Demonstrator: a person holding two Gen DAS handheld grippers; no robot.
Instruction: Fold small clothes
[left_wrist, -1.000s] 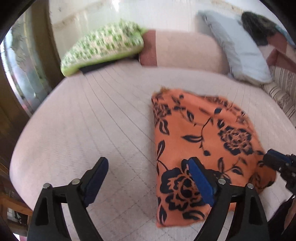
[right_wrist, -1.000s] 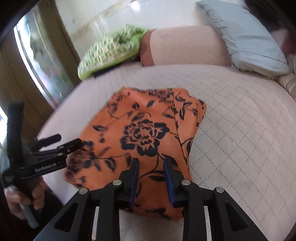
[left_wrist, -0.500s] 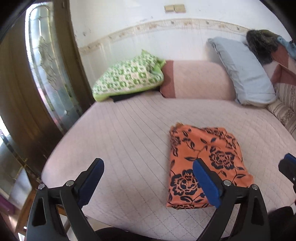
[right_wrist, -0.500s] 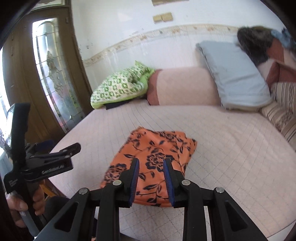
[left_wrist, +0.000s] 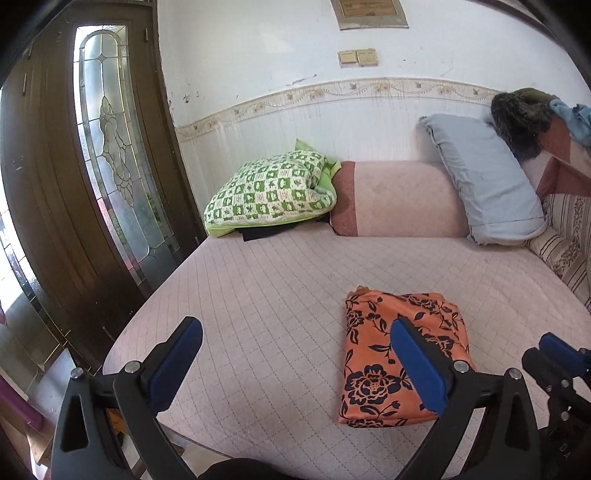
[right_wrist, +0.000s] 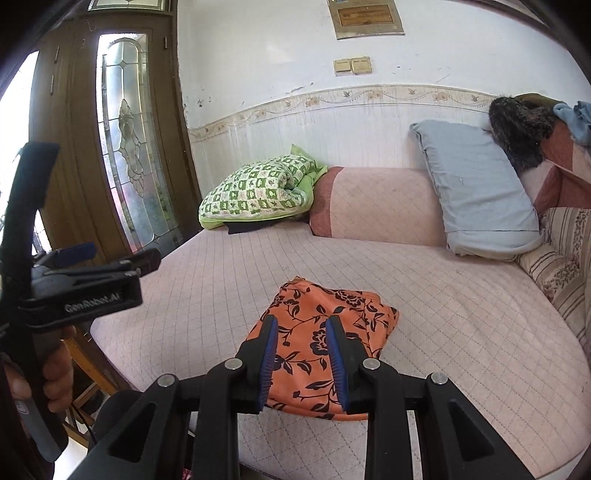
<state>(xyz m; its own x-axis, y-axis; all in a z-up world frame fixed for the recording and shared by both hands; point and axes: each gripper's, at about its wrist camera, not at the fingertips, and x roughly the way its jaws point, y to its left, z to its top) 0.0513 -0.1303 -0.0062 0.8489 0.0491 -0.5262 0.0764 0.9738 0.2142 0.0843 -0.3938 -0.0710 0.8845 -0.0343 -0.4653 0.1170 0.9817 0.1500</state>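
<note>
Now both grippers have drawn back and up from the orange floral garment (left_wrist: 400, 360), which looked much closer 1 second ago; it lies folded into a compact rectangle near the front edge of the pink quilted bed (left_wrist: 280, 295), so I judge this piece finished. The left gripper (left_wrist: 295, 365) hangs wide open and empty. The right gripper (right_wrist: 303, 356) is open only to a narrow gap, holding nothing. From the left wrist, the garment's long axis runs away toward the pillows, its narrow end nearest the person.
</note>
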